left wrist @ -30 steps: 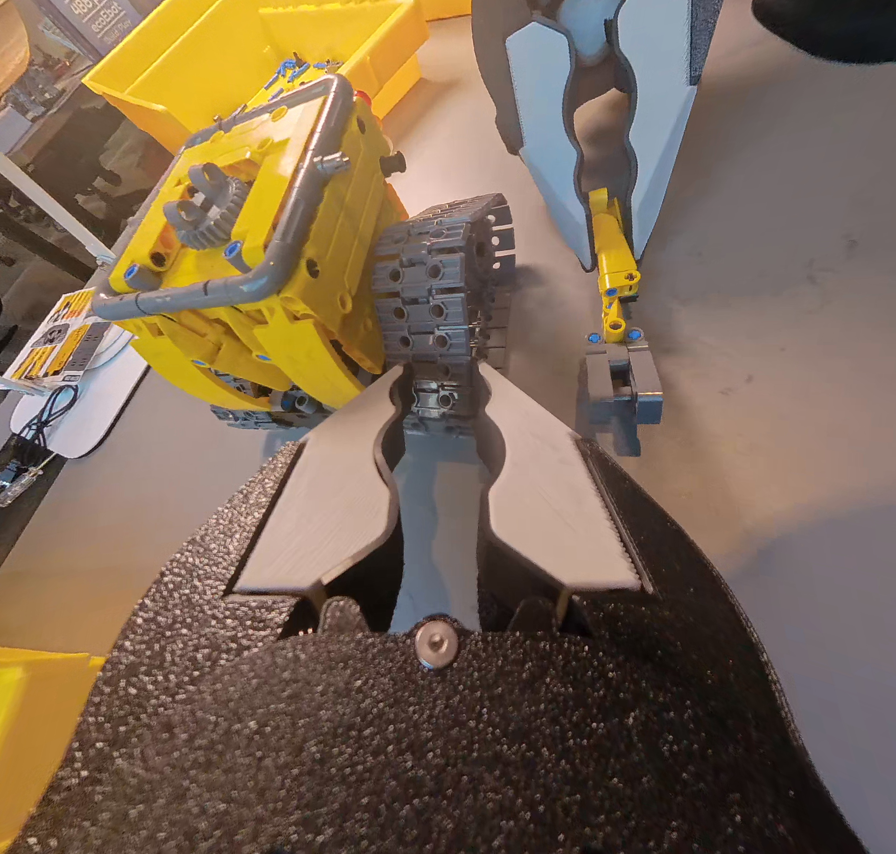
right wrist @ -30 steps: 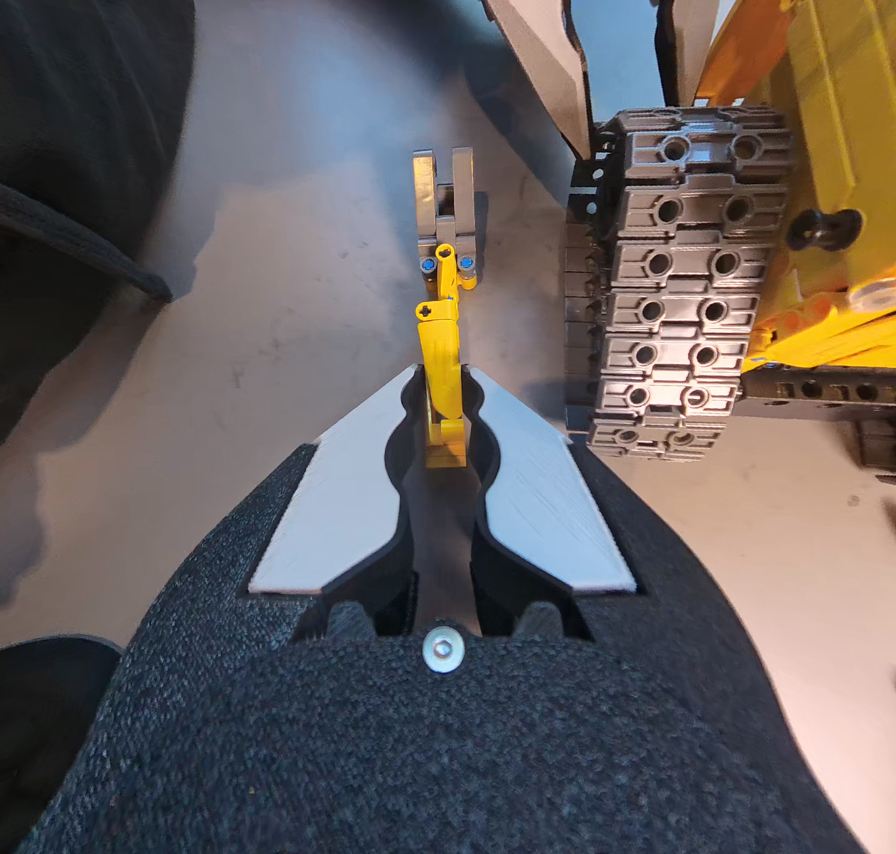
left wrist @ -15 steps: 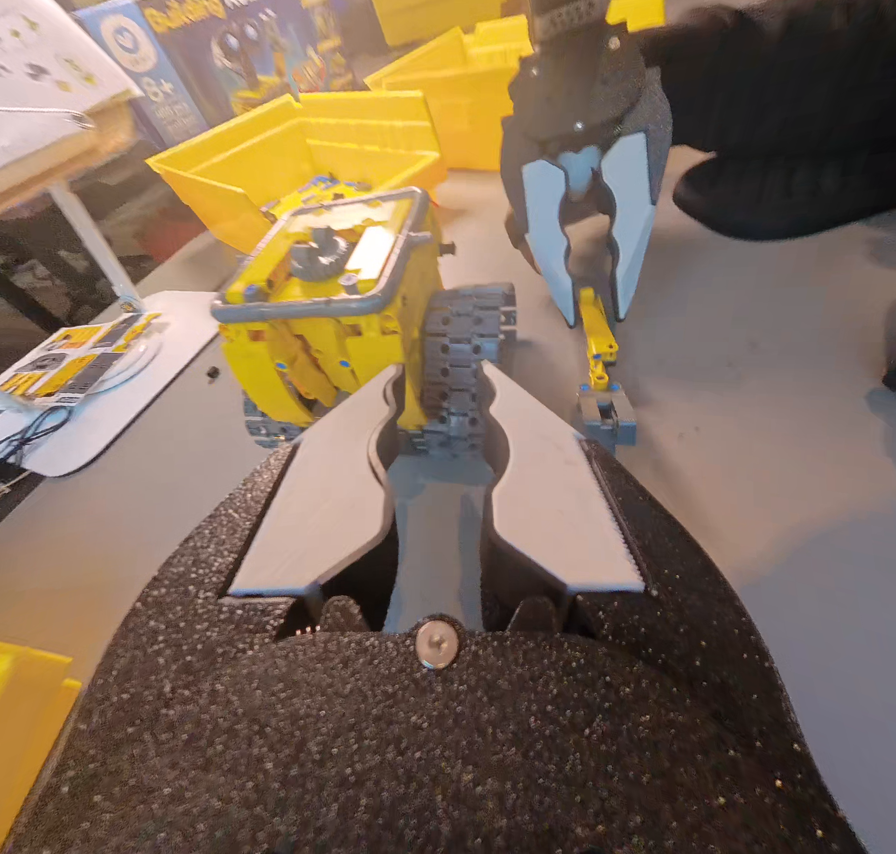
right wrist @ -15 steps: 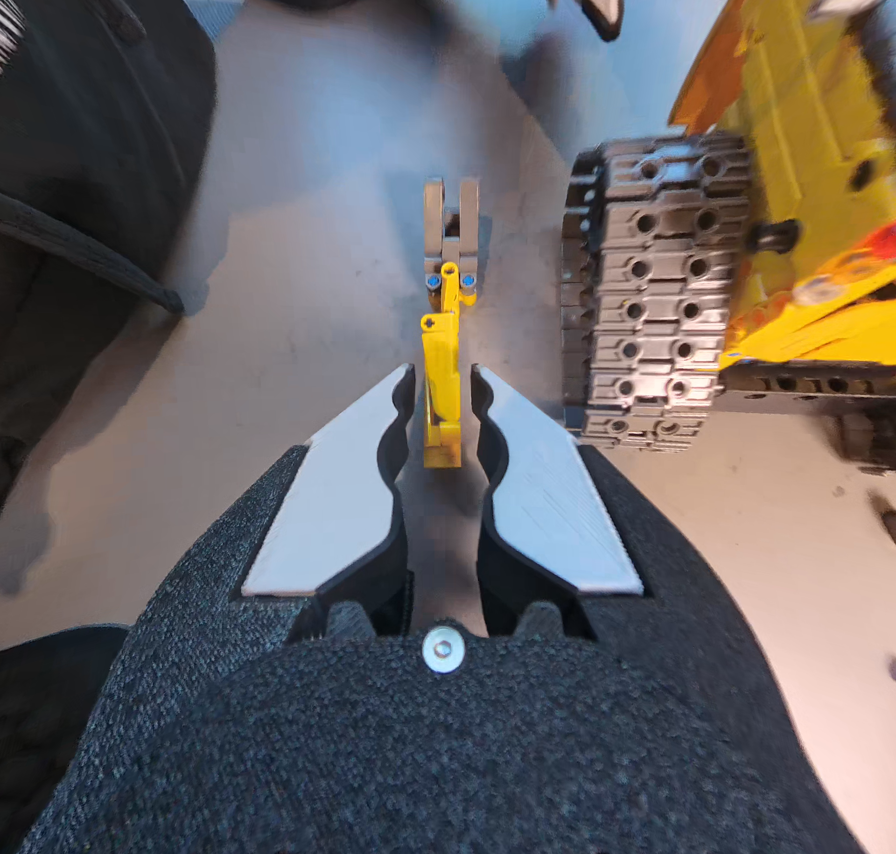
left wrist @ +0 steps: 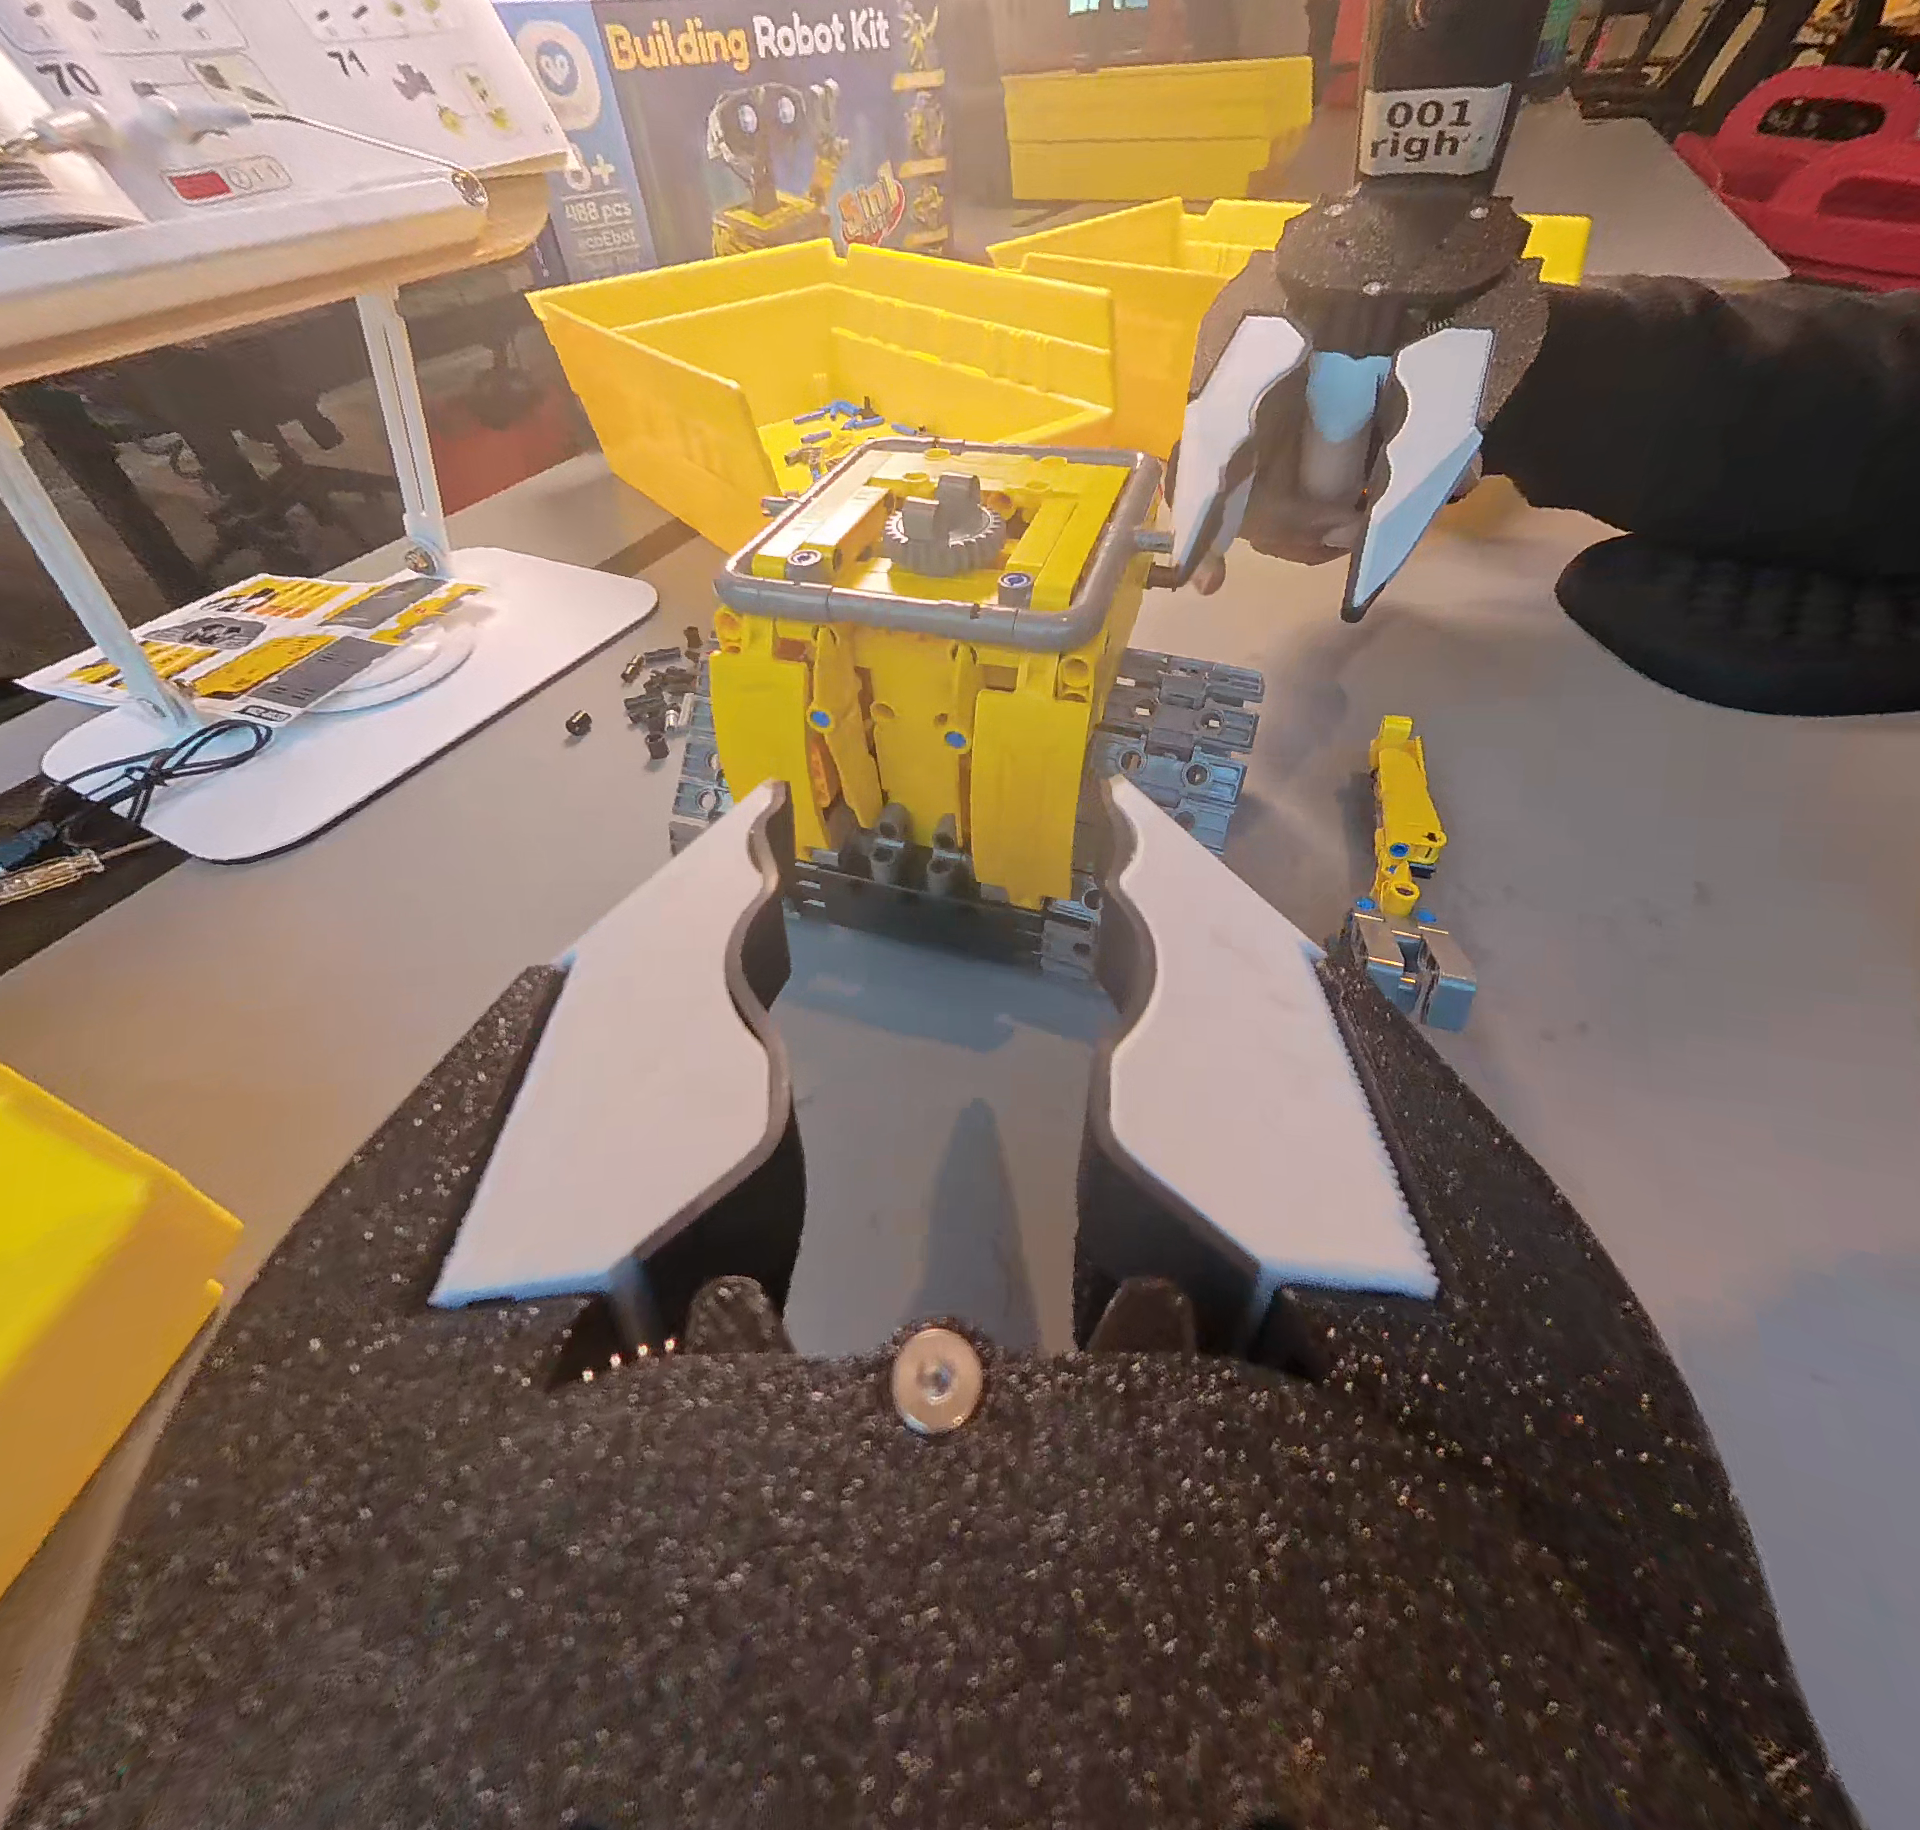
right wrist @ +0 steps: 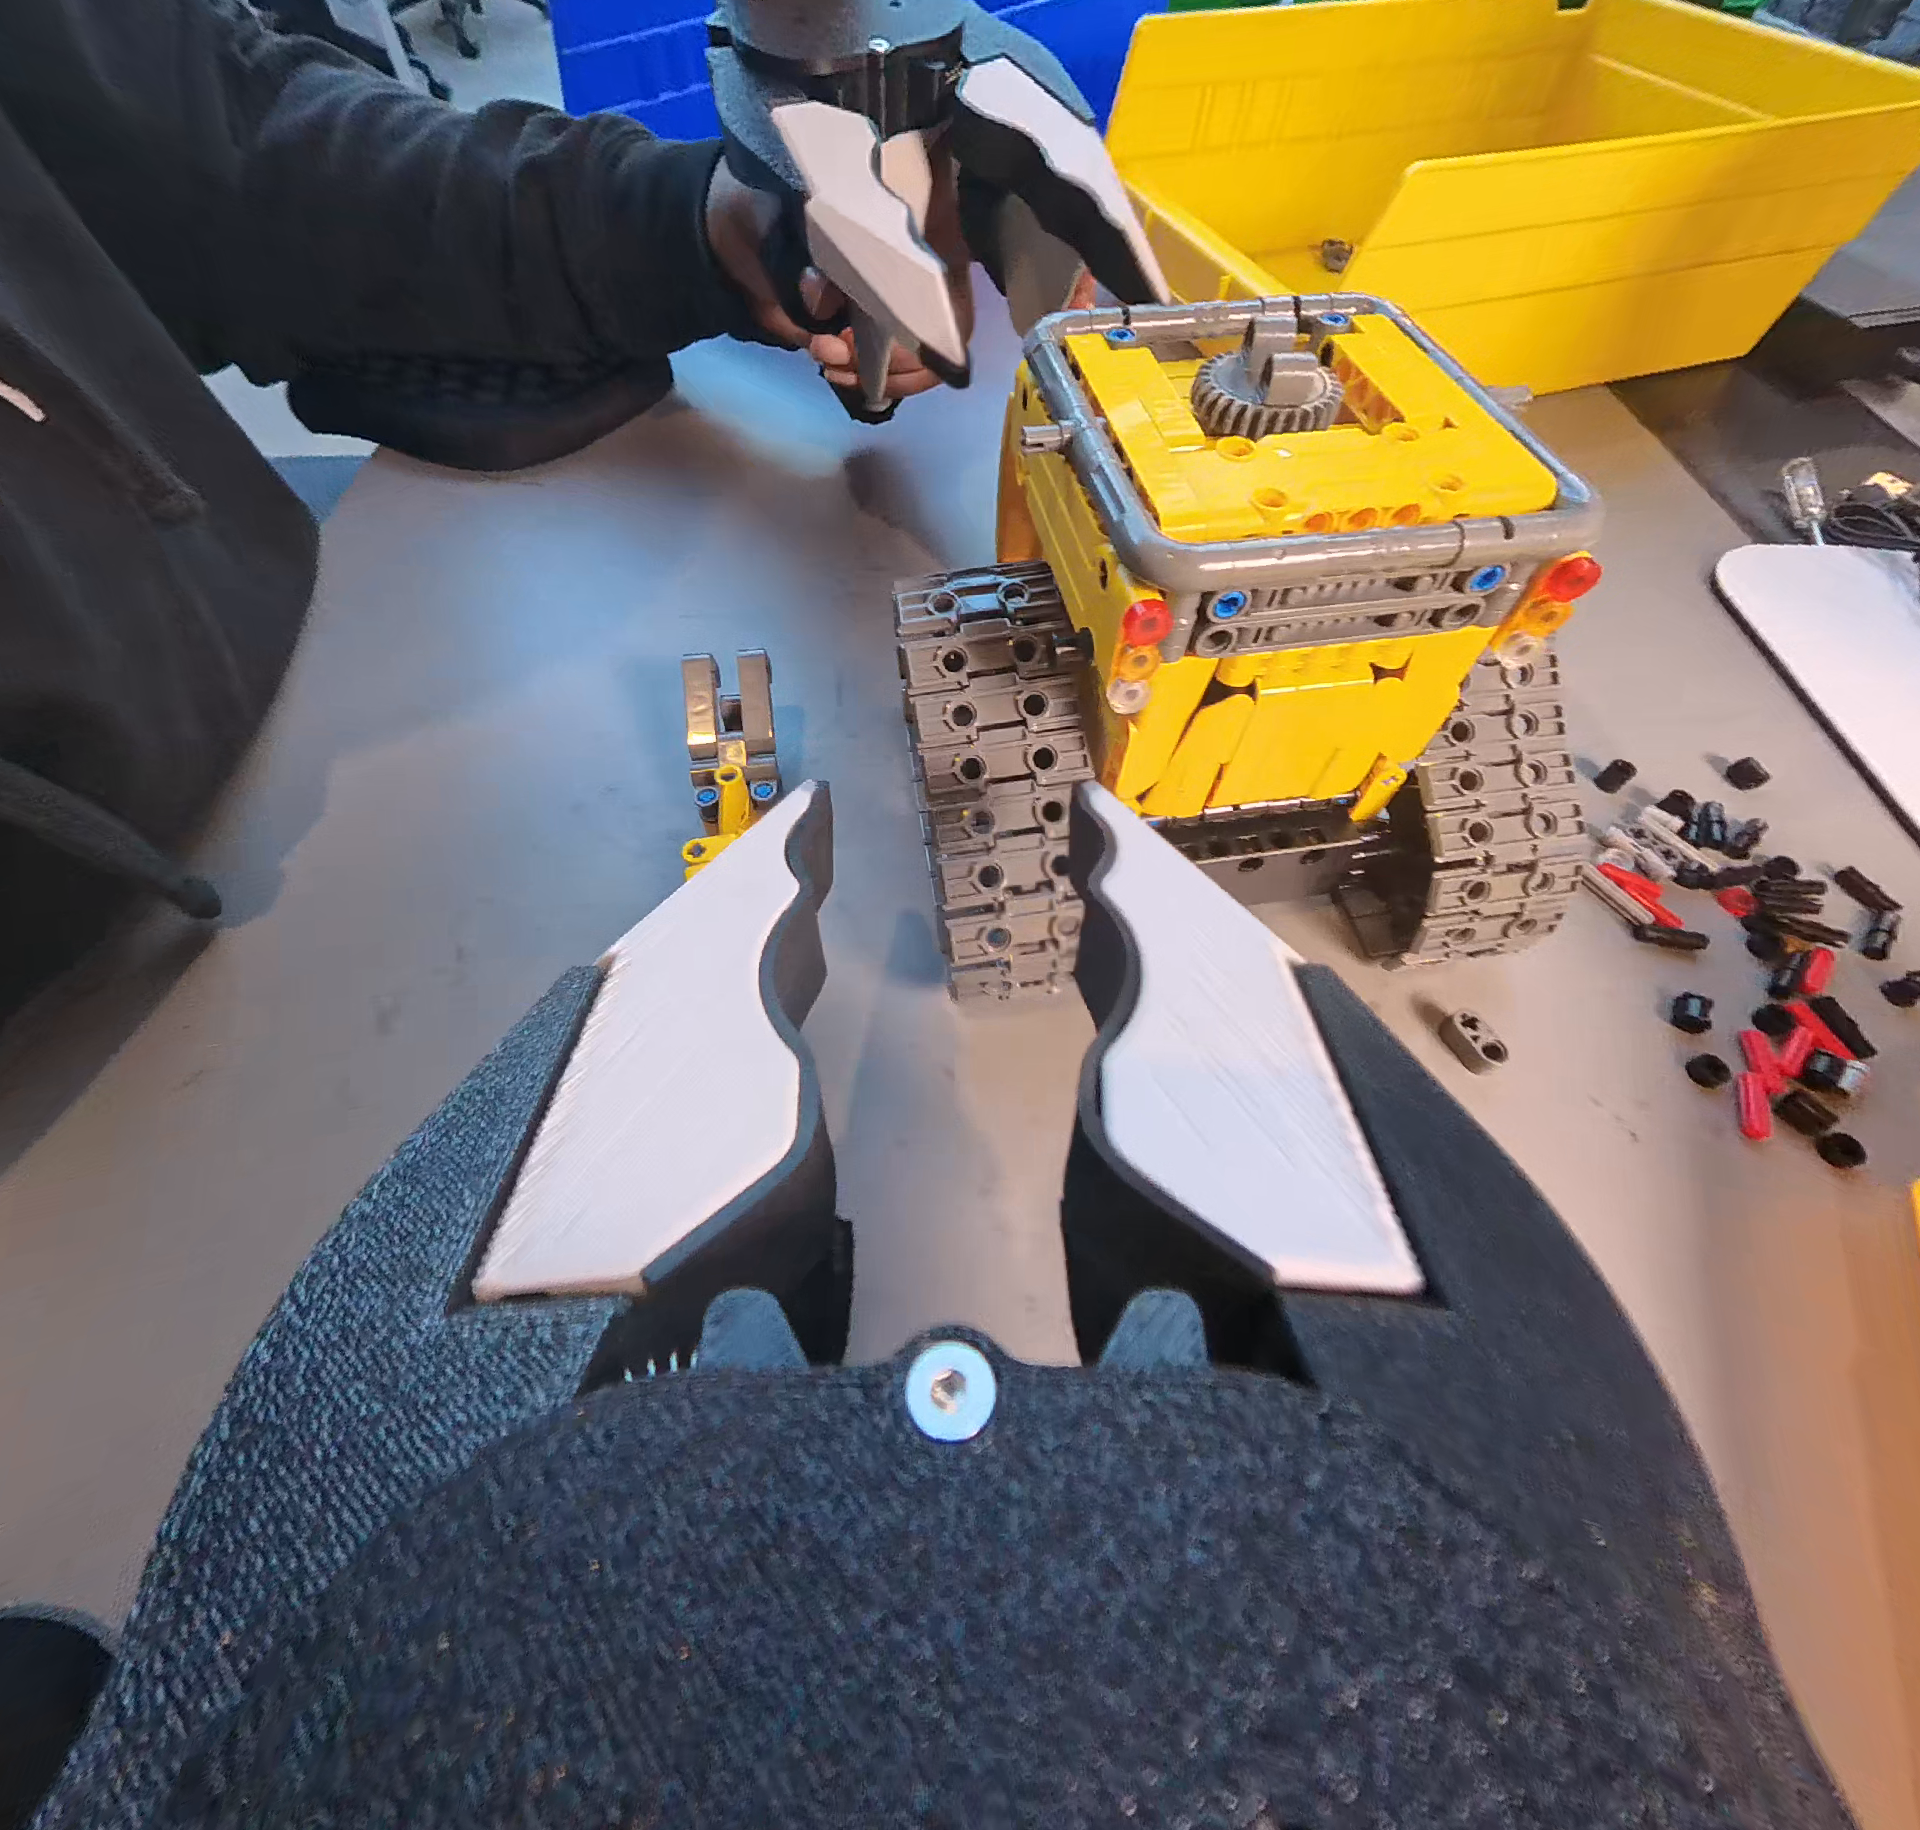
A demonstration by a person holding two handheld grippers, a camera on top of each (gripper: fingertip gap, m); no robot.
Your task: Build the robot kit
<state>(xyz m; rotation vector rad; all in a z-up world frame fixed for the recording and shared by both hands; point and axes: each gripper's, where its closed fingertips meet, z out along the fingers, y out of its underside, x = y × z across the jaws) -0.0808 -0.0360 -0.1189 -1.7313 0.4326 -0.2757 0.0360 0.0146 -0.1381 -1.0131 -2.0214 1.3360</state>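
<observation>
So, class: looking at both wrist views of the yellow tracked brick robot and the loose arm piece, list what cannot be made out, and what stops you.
- Loose arm piece: right wrist view, its yellow end is behind the right gripper.
- Tracked robot: left wrist view, lower front corners are behind the left gripper.
- Small pins: right wrist view, too small to type.
- Yellow bin: left wrist view, contents mostly behind its wall.

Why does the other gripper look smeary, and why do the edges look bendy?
In the right wrist view, the left gripper and the table under it are motion-blurred; the yellow robot model stays sharp. In the left wrist view, the wide-angle lens curves the edges, warm light washes the background hazy, and the right gripper looks sharp.
</observation>
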